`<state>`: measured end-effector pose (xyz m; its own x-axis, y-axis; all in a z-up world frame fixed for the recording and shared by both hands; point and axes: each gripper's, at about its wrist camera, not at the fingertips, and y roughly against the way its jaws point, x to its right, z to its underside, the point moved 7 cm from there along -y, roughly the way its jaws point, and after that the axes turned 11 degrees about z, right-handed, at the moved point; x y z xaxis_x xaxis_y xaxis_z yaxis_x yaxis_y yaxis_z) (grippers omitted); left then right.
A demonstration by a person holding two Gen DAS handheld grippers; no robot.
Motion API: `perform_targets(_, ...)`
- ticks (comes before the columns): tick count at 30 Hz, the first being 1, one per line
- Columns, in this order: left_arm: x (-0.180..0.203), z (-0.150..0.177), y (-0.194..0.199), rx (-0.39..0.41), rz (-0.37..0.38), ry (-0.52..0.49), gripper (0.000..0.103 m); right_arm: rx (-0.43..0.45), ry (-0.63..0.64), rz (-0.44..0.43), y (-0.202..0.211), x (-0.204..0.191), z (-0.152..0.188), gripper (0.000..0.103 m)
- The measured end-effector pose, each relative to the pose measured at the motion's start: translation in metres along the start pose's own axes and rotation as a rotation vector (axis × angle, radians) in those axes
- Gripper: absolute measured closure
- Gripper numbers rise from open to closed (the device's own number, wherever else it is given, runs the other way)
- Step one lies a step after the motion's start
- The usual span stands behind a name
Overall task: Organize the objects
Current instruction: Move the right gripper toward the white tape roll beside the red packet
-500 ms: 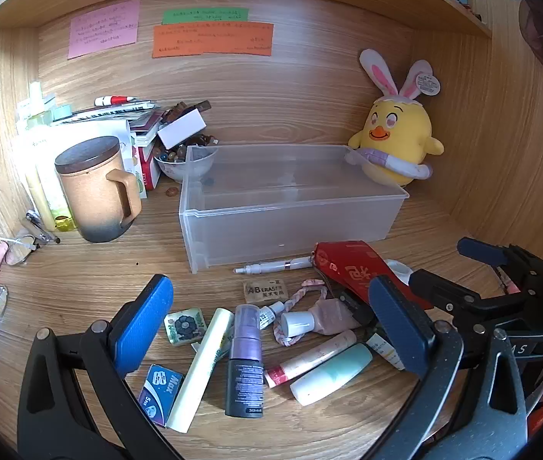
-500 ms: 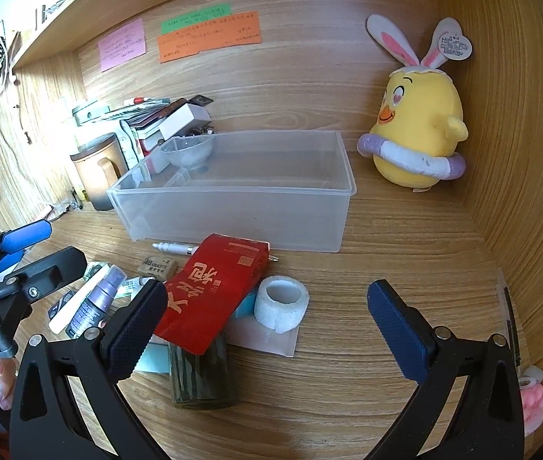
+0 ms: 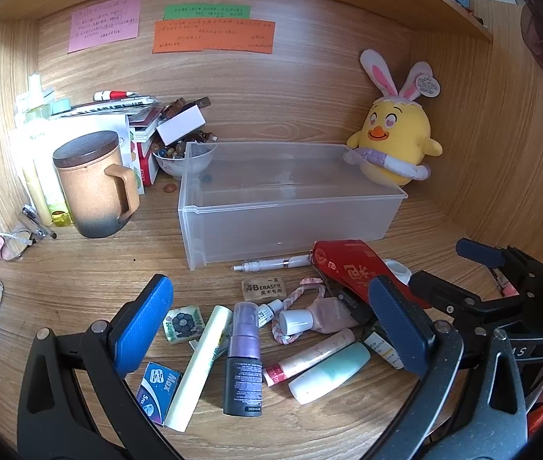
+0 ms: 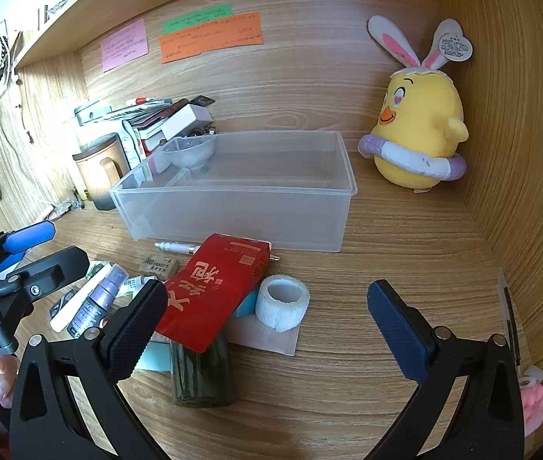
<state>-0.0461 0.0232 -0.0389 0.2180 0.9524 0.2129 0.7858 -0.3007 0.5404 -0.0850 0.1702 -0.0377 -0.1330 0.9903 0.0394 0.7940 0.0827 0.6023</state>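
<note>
A clear plastic bin (image 3: 290,207) (image 4: 240,207) stands empty on the wooden desk. In front of it lie loose items: a purple spray bottle (image 3: 244,360), a pale yellow tube (image 3: 198,368), a mint tube (image 3: 328,373), an eraser (image 3: 264,288), a white pen (image 3: 271,264), a red packet (image 3: 351,268) (image 4: 217,287), a white tape roll (image 4: 281,301) and a dark green bottle (image 4: 200,372). My left gripper (image 3: 267,329) is open and empty above the purple bottle. My right gripper (image 4: 267,329) is open and empty above the tape roll.
A lidded brown mug (image 3: 95,184), a stack of books and a bowl of beads (image 3: 173,155) stand at the back left. A yellow plush chick (image 3: 397,145) (image 4: 417,130) sits at the back right. Wooden walls close the desk on both sides.
</note>
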Motion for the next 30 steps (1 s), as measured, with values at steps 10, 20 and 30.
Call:
perform_targets(10,-0.004,0.002,-0.002,-0.015,0.019,0.016,0.000,-0.006,0.000,-0.007,-0.002,-0.002,0.000,0.000)
perform_targets(20,-0.010,0.001,0.004,-0.001,0.040,0.031,0.000,-0.019,-0.019,-0.015,-0.006,0.001,0.001,0.000)
perform_targets(30,-0.029,0.001,0.012,0.011,0.035,0.067,0.000,-0.019,-0.027,-0.006,-0.007,0.006,0.000,0.000)
